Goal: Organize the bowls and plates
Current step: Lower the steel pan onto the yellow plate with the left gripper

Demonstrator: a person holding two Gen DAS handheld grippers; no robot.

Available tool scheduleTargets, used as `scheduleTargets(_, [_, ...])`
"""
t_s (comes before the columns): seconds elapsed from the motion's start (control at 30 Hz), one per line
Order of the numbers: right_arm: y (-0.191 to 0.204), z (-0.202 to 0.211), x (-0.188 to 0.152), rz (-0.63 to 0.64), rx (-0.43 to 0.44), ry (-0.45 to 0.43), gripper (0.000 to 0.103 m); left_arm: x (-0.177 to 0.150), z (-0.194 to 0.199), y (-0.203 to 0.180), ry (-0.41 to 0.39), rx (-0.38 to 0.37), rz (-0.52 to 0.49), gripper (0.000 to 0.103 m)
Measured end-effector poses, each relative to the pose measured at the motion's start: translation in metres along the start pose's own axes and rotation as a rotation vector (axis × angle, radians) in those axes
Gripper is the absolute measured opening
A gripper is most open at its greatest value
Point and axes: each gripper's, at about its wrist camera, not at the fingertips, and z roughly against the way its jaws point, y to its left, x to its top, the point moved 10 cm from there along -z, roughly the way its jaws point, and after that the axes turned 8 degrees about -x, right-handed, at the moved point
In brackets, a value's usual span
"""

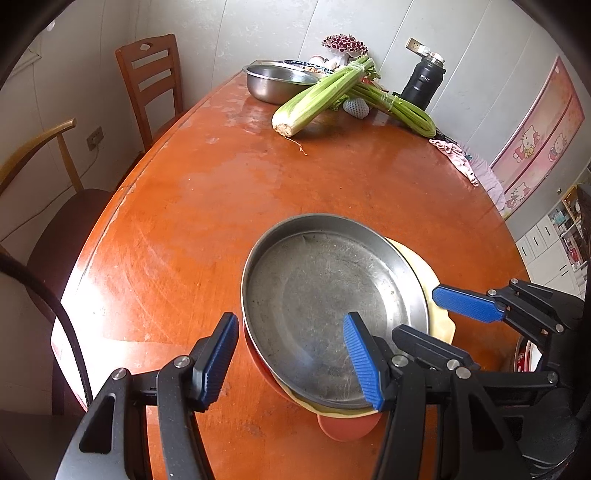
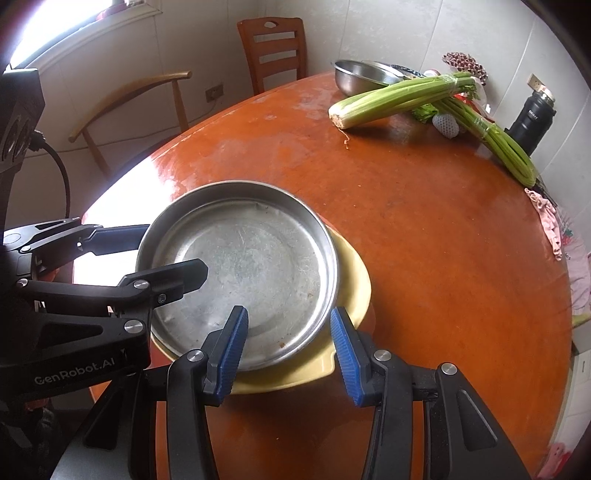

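A steel plate (image 1: pixel 325 314) sits atop a yellow plate (image 1: pixel 439 317) near the lower centre of a round wooden table (image 1: pixel 207 192), both grippers poised over the stack. The left gripper (image 1: pixel 291 358) straddles the steel plate's near rim, one blue pad outside it and one over the dish, jaws apart and pressing on nothing. The right gripper (image 2: pixel 288 350) likewise straddles the rim at the bottom of its view, jaws apart, one pad over the steel plate (image 2: pixel 240 273) and the other over the yellow plate (image 2: pixel 354 280).

Only the left wrist view shows a red-orange dish (image 1: pixel 347 426) peeking from beneath the stack at lower centre, and a pink cartoon poster (image 1: pixel 539 140) on the wall at right. Only the right wrist view shows a bright window (image 2: pixel 74 26) at upper left.

Both views share the far end of the table: two bunches of celery (image 1: pixel 321 96) crossed, two steel bowls (image 1: pixel 273 81) nested side by side, one black flask (image 1: pixel 423 83), one pink cloth (image 1: pixel 458 158) at the right edge. Two chairs (image 1: pixel 151 81) stand at the left in the left wrist view, at upper left and top centre in the right.
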Motion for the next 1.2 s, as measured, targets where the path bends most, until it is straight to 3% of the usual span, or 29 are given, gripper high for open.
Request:
scheduleTargets(0.37, [-0.002,0.013,0.001,-0.008,0.002,-0.029,0.048,0.002,0.009,0.003,-0.018,-0.005,0.017,0.059])
scheduleTargets(0.63, [-0.013,0.027,0.006,-0.064,0.003,-0.058,0.049,0.006,0.031,0.015,-0.074,-0.004,0.051,0.059])
scheduleTargets(0.9, [-0.026,0.026,-0.003,-0.175,0.055,-0.024,0.055,-0.006,0.009,0.032,-0.009,-0.065,0.153,0.06])
scheduleTargets(1.2, [-0.027,0.018,-0.019,-0.257,0.107,0.02,0.056,-0.015,-0.011,0.016,0.04,-0.075,0.126,0.06])
